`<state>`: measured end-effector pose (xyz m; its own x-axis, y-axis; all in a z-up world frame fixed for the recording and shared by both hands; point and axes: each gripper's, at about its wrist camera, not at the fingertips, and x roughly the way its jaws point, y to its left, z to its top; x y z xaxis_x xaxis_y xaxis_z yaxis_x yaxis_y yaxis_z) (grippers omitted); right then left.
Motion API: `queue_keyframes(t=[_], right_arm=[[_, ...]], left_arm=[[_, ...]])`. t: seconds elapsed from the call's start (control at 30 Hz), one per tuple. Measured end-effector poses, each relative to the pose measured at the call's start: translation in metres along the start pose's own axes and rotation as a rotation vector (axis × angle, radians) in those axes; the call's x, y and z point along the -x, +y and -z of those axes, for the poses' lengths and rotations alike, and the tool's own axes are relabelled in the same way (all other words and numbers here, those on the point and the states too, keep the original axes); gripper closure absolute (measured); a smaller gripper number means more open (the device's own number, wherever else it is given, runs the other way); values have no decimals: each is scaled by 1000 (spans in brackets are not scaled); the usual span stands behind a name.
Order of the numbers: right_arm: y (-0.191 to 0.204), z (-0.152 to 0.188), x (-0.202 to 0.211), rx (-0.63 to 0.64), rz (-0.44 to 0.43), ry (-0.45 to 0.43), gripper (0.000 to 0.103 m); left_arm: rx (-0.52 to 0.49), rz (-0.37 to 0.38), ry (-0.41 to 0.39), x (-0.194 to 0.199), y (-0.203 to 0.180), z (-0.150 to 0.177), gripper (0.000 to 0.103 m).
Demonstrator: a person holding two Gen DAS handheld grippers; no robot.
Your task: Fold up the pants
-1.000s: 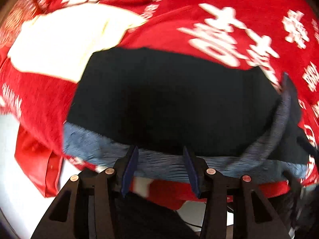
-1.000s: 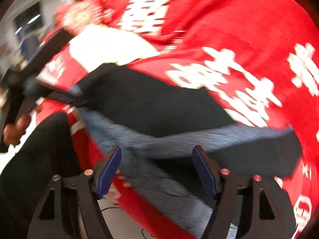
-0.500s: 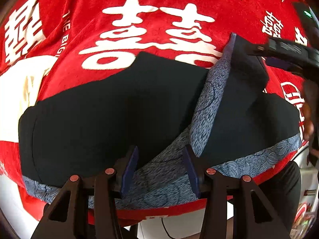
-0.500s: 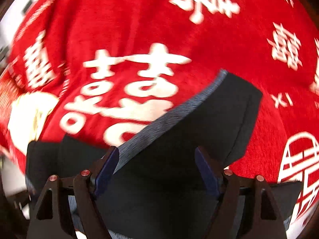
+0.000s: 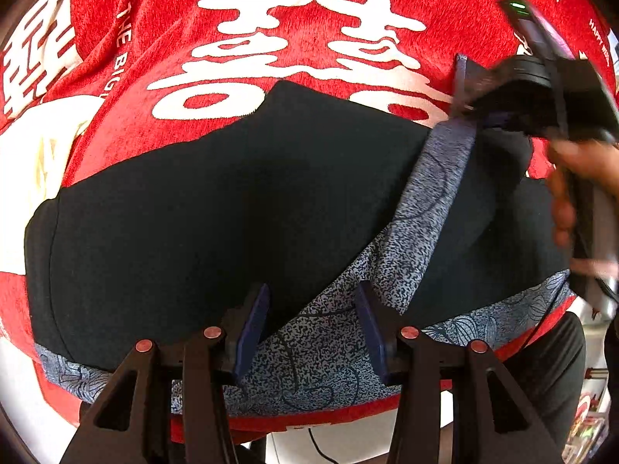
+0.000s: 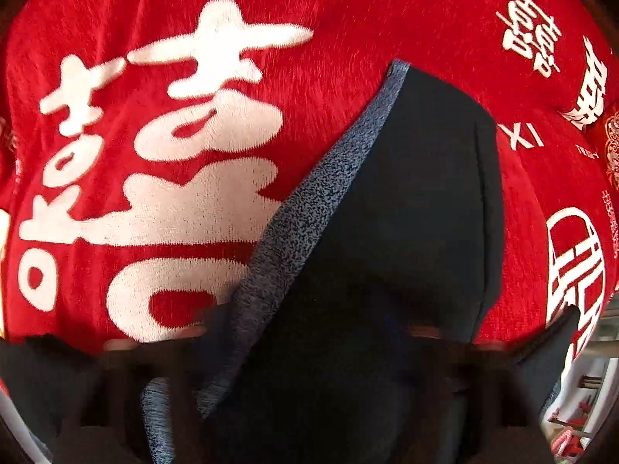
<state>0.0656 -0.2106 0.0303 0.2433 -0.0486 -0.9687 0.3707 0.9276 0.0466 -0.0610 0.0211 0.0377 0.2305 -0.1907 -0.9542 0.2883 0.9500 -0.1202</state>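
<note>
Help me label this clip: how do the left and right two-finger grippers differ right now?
The left gripper stands part open over the speckled blue-grey waistband, pads apart; the right gripper is closing on the black pants' raised corner. The left is sharp, the right blurred. Both point down at the red cloth.

Red cloth point(image 5: 309, 58) beyond pants point(image 5: 193, 212) lay bare, passable; right tool point(image 5: 541, 89) blocked pants' far right corner.

Left gripper point(image 5: 311, 321) is hovering part-open over the black pants point(image 5: 216, 208); right gripper point(image 5: 470, 96) is closing on the speckled waistband point(image 5: 433, 201).
</note>
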Motion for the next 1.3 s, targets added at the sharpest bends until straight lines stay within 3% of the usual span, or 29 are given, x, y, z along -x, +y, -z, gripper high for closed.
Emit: queue_keyframes(t=[0.03,0.17,0.4,0.53,0.63,0.7,0.77,0.8,0.83,0.87,0.97,1.13,1.23,1.3], right_arm=[[-5,4,7,-18,-25,-6,96],[-39,35,47,-41,-73,-112,97],[-107,148,115,-139,-102,-274,97],[-141,197,104,-191,-42,-255,97],[-163,207,82,-229,-101,-177,97],[-162,197,85,-186,-98,-191,97],[-153,184,97,-124,-93,-240,87],[-146,175,104,-90,-93,-263,59],[-136,160,109,-52,-82,-285,17],[-125,145,116,-5,-76,-327,6],[-85,99,118,137,5,-351,4],[-24,19,63,229,71,-191,4],[3,-5,19,278,258,-103,4],[-1,-1,3,282,412,-75,4]], left_arm=[[3,8,4,1,-1,0,55],[-27,41,-11,11,-8,5,55],[-140,72,-31,29,-29,26,55],[-179,79,-22,26,-42,28,55],[-179,78,-10,18,-48,23,55],[-181,69,11,7,-53,19,55],[-168,62,35,-2,-55,18,55],[-162,64,42,-5,-56,18,55],[-158,62,41,-6,-57,19,55],[-159,61,38,-5,-58,20,55],[-155,80,33,1,-61,21,55],[-149,93,36,1,-63,18,55],[-158,81,48,-7,-63,18,54],[-151,90,52,-9,-60,18,54]])
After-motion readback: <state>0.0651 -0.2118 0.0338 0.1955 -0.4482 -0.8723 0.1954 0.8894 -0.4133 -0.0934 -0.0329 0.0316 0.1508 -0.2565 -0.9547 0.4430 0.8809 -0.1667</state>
